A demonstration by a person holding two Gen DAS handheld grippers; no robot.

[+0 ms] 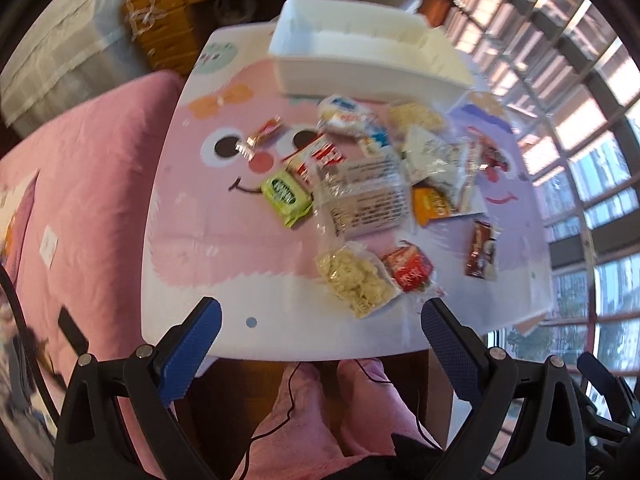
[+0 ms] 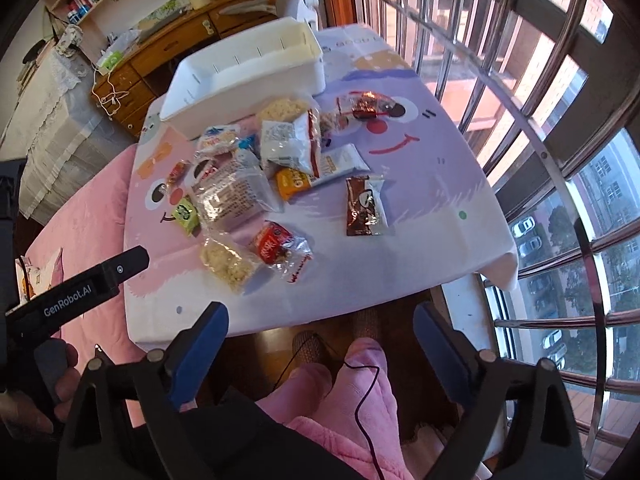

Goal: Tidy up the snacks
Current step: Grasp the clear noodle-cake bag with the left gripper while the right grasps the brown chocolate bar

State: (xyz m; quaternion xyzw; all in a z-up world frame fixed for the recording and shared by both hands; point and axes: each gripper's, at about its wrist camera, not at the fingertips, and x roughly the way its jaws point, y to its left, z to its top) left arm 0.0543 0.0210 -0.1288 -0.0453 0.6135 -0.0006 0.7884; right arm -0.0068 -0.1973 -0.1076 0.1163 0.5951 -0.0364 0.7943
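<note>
Tabletop: a small tabletop (image 2: pixel 420 216) under a printed cloth, pink with a smiling face on one half and lilac with a second face on the other.
White box: a long white plastic box (image 2: pixel 240 72), open on top, stands at the far edge of the tabletop; what is inside I cannot tell.
Snack pile: the wrapped snacks lie loose on the cloth in front of the box, near the middle, many of them overlapping.
Clear bag: a large clear plastic bag with printed text (image 1: pixel 364 196) lies in the centre of the pile.
Green packet: a small green packet (image 1: pixel 286 196) lies just beside the clear bag, on the pink face.
Orange packet: a small orange packet (image 2: pixel 294 184) lies on the other side of the clear bag.
Rice cake: a pale puffed-rice cake in clear wrap (image 1: pixel 356 280) lies closest to the near edge, touching a red wrapped snack (image 1: pixel 408 270).
Brown packet: a brown and white packet (image 2: pixel 366 206) lies apart from the pile, on the lilac half.
Left tool: the left tool (image 1: pixel 320 324), black with blue pads, is above the near edge with its jaws spread wide and nothing between them.
Right tool: the right tool (image 2: pixel 320 330) is also above the near edge, jaws wide apart and empty.
Person: legs in pink fleece trousers (image 2: pixel 352 396) show below the near edge.
</note>
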